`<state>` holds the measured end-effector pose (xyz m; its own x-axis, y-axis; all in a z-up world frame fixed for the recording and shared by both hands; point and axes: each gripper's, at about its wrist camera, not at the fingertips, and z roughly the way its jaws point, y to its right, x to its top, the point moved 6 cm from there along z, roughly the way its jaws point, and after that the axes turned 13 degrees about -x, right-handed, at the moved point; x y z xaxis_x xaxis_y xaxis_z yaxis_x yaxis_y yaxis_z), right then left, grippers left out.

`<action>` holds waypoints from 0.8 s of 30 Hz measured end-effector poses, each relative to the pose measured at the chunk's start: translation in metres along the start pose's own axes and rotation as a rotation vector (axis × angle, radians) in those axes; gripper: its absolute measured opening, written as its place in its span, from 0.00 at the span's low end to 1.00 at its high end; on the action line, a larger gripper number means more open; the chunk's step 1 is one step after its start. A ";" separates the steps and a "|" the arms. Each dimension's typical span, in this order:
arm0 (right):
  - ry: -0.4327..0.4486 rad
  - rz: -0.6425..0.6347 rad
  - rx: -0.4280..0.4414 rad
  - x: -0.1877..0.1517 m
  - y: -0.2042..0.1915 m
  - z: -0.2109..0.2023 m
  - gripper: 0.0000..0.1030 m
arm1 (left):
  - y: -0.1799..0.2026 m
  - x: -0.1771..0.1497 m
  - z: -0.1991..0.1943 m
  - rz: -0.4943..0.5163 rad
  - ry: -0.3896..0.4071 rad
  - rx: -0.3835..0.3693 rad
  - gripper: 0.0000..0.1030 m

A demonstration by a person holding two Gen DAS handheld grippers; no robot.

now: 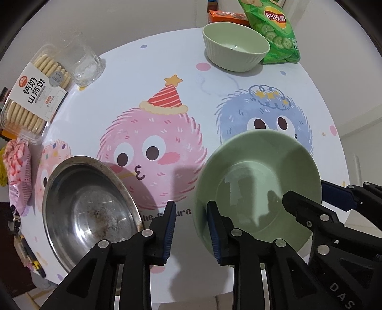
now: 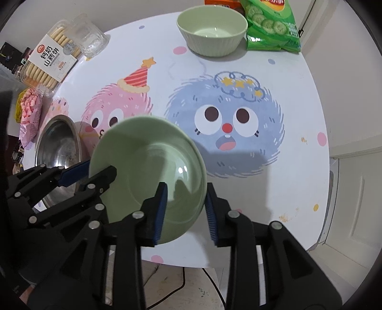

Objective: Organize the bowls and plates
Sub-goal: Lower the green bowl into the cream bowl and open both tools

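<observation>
A green plate (image 1: 259, 181) is held tilted above the table's near edge; it also shows in the right wrist view (image 2: 148, 176). My left gripper (image 1: 191, 229) straddles the plate's left rim, jaws still apart. My right gripper (image 2: 186, 209) straddles the plate's right rim, jaws also apart, one finger inside the plate and one outside. Whether either pad presses the rim is unclear. A steel bowl (image 1: 90, 209) sits on the table at the near left, also in the right wrist view (image 2: 59, 145). A green ribbed bowl (image 1: 235, 46) stands at the far side (image 2: 212, 31).
The round table (image 1: 167, 71) has a cartoon cloth. A biscuit box (image 1: 33, 95) and clear cup (image 1: 83, 62) are at the far left, a pink snack bag (image 1: 19, 171) at the left edge, a green chips bag (image 1: 274, 26) and orange box (image 1: 226, 16) behind the ribbed bowl.
</observation>
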<state>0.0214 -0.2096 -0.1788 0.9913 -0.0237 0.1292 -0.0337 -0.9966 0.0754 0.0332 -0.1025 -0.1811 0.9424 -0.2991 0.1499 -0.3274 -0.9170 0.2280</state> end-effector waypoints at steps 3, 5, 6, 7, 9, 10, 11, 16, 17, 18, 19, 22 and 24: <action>0.015 0.008 0.008 0.002 0.002 -0.004 0.35 | -0.002 0.001 -0.002 -0.006 0.008 0.005 0.31; 0.028 0.021 0.012 0.004 0.004 -0.008 0.36 | -0.004 0.003 -0.006 -0.023 0.020 0.002 0.41; 0.032 0.032 0.018 0.005 0.006 -0.010 0.42 | -0.006 0.004 -0.008 -0.036 0.028 -0.001 0.44; 0.035 0.042 0.025 0.006 0.008 -0.011 0.54 | -0.008 0.005 -0.010 -0.046 0.036 0.002 0.48; 0.039 0.069 0.030 0.008 0.015 -0.013 0.66 | -0.012 0.007 -0.013 -0.062 0.048 -0.004 0.57; 0.043 0.078 0.032 0.010 0.017 -0.013 0.71 | -0.014 0.008 -0.014 -0.072 0.053 -0.009 0.61; 0.045 0.089 0.035 0.011 0.020 -0.014 0.71 | -0.015 0.009 -0.015 -0.080 0.058 -0.012 0.64; 0.057 0.118 0.049 0.017 0.027 -0.016 0.82 | -0.020 0.016 -0.023 -0.102 0.092 -0.021 0.82; 0.064 0.124 0.052 0.019 0.029 -0.017 0.85 | -0.021 0.018 -0.024 -0.104 0.099 -0.024 0.83; 0.069 0.130 0.055 0.021 0.031 -0.018 0.87 | -0.021 0.020 -0.025 -0.107 0.102 -0.028 0.83; 0.074 0.138 0.059 0.024 0.034 -0.019 0.88 | -0.022 0.023 -0.025 -0.110 0.104 -0.034 0.85; 0.085 0.166 0.070 0.033 0.043 -0.021 0.97 | -0.024 0.031 -0.026 -0.121 0.116 -0.042 1.00; 0.101 0.189 0.078 0.041 0.049 -0.024 0.99 | -0.024 0.037 -0.028 -0.119 0.132 -0.042 1.00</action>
<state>0.0578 -0.2580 -0.1464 0.9505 -0.2067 0.2321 -0.2040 -0.9783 -0.0359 0.0743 -0.0847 -0.1541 0.9583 -0.1492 0.2438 -0.2190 -0.9313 0.2910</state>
